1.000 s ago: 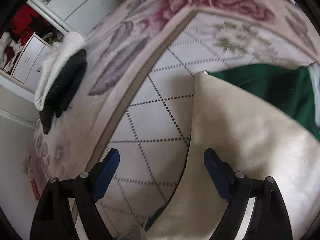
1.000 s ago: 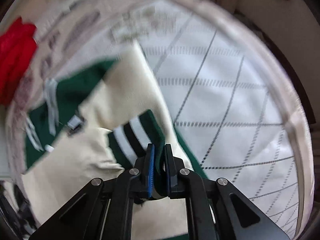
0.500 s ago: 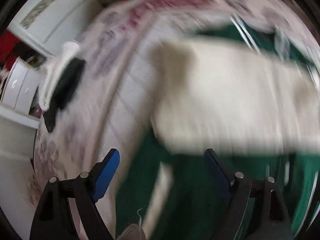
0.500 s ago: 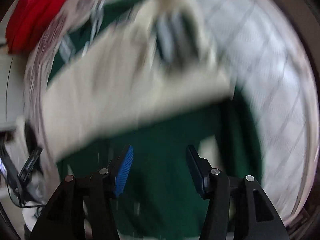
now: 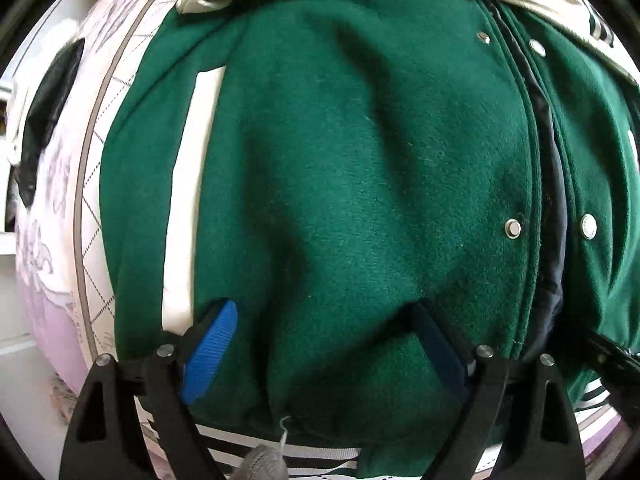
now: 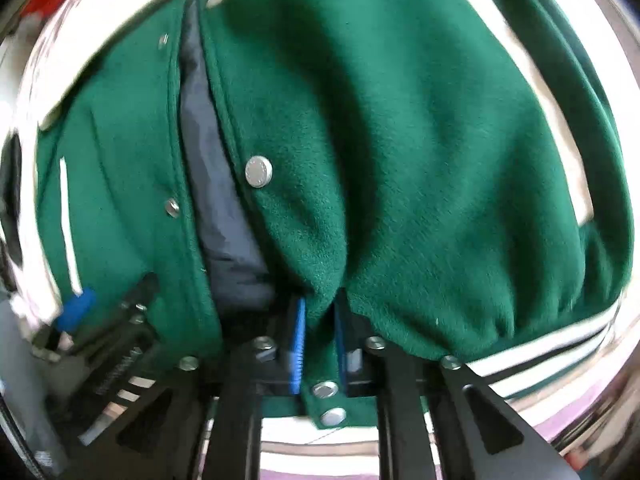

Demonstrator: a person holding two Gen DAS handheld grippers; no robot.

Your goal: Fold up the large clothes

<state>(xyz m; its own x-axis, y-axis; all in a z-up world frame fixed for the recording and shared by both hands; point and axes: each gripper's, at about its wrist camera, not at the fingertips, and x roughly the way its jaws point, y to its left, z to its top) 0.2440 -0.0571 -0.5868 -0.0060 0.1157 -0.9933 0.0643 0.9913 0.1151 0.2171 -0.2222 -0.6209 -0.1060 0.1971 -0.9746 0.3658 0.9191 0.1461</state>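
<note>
Both hand-held grippers moved down over the green jacket (image 5: 360, 168); right hand-held gripper (image 6: 318, 344) just closed, pinching its front edge; left hand-held gripper (image 5: 324, 352) open, should grab the hem evenly

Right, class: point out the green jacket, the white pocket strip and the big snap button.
green jacket (image 5: 360, 160): left wrist view, on the front panel.
white pocket strip (image 5: 188, 184): left wrist view, mid-strip.
snap button (image 6: 258, 171): right wrist view, on its face.

Matt, fuzzy green felt-like cloth on jacket (image 5: 360, 160); shiny round metal snaps (image 6: 258, 172); smooth dark satiny lining (image 6: 216, 184); cream leather-like pocket trim (image 5: 188, 184) with slight sheen; ribbed knit striped hem (image 6: 540, 364). Quilted cotton bedspread (image 5: 96, 184), printed, matt. Matt black plastic tongs (image 5: 326, 344) with ridged blue rubbery pads (image 5: 210, 354).
</note>
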